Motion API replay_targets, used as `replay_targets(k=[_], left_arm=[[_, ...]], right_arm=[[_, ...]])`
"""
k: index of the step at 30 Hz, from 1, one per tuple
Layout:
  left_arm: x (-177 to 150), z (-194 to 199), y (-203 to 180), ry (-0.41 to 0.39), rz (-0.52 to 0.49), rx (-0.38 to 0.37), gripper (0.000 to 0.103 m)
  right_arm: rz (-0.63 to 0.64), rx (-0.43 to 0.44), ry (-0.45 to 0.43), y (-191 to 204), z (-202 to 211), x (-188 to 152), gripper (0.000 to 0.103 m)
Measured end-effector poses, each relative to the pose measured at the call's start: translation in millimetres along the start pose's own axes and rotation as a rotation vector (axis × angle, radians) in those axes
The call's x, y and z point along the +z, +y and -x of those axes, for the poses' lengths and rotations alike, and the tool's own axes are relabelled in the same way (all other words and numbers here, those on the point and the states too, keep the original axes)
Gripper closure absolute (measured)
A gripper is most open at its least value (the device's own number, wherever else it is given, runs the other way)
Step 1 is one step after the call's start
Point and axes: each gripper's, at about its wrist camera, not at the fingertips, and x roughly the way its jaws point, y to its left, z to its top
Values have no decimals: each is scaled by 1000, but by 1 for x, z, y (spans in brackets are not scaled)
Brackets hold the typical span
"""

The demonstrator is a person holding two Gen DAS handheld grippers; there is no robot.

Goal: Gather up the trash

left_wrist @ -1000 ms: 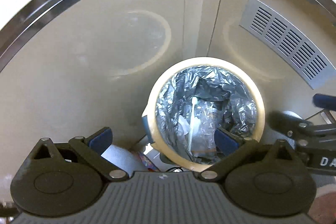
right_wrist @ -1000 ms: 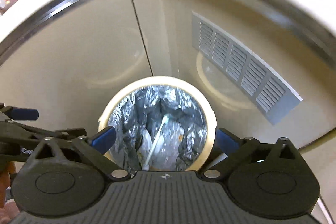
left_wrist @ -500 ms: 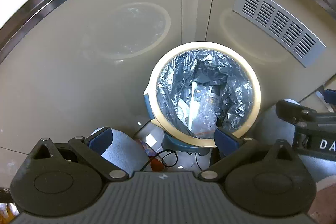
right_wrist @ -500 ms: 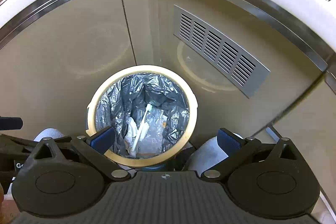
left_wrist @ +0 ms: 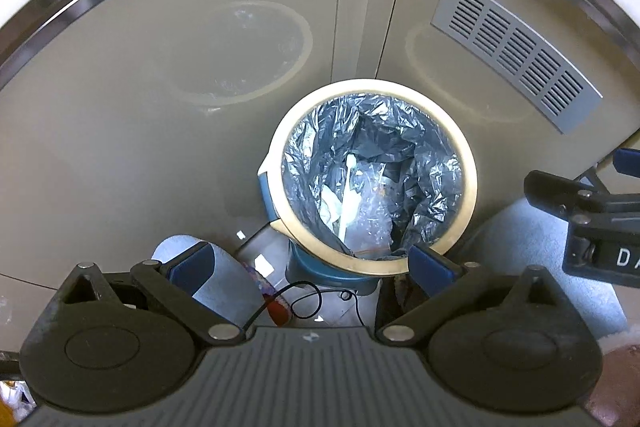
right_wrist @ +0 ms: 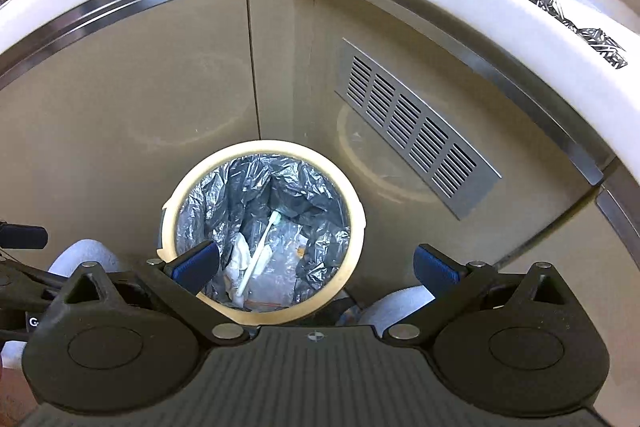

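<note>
Down on the floor stands one round trash bin (left_wrist: pixel 472 187) with a cream rim and a gray bag (right_wrist: pixel 320 187). Inside lie one white stick (right_wrist: pixel 256 259), crumpled paper (right_wrist: pixel 240 255) and clear plastic (left_wrist: pixel 372 211). Both tools, left tool (left_wrist: pixel 310 263) and right tool (right_wrist: pixel 316 265), are wide apart and hold nothing. Only the left view shows a black cord (left_wrist: pixel 304 301).

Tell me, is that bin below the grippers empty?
No, the bin holds a white stick, crumpled paper and clear plastic wrap inside its grey bag.
</note>
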Motion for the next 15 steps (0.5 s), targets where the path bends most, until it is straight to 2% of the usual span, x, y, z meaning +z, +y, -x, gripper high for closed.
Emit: replay_targets(k=[15], left_arm=[[8, -36, 0, 88, -3, 11, 0]], right_arm=[[-6, -40, 64, 5, -30, 0, 0]])
